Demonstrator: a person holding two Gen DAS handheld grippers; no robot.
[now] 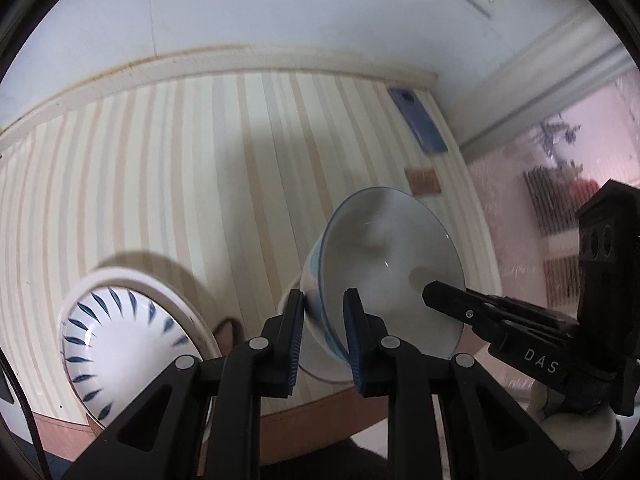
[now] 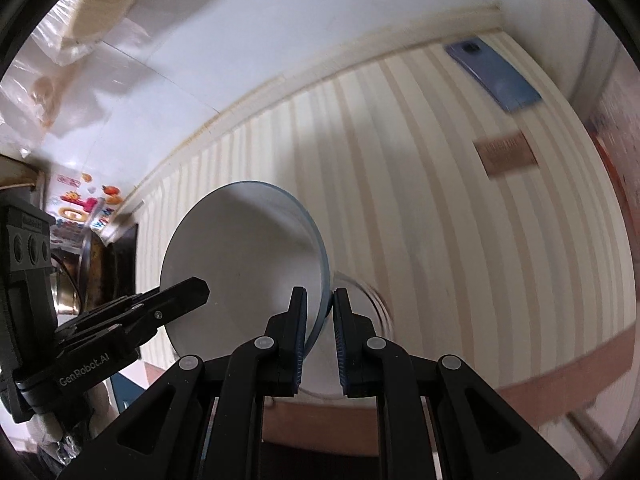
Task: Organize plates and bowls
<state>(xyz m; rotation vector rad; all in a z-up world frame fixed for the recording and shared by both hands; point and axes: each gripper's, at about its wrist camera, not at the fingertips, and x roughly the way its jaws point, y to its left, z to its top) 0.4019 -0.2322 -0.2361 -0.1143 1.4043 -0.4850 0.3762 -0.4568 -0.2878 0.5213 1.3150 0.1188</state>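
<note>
Two grippers [image 1: 324, 320] [image 2: 319, 320] pinch empty white bowl [image 1: 392, 272] rim.

Both wrist cams sit right behind their fingers, looking down at the striped table [image 1: 180, 168] up close; both catch the same bowl [image 1: 392, 264] and phone [image 2: 496, 76].

Blurred label [image 2: 505, 152] beside phone [image 2: 494, 74]

Left gripper [image 1: 324, 322] and right gripper [image 2: 319, 322] each clamp opposite sides of the bowl [image 1: 394, 276] rim, one finger inside, one outside.
</note>
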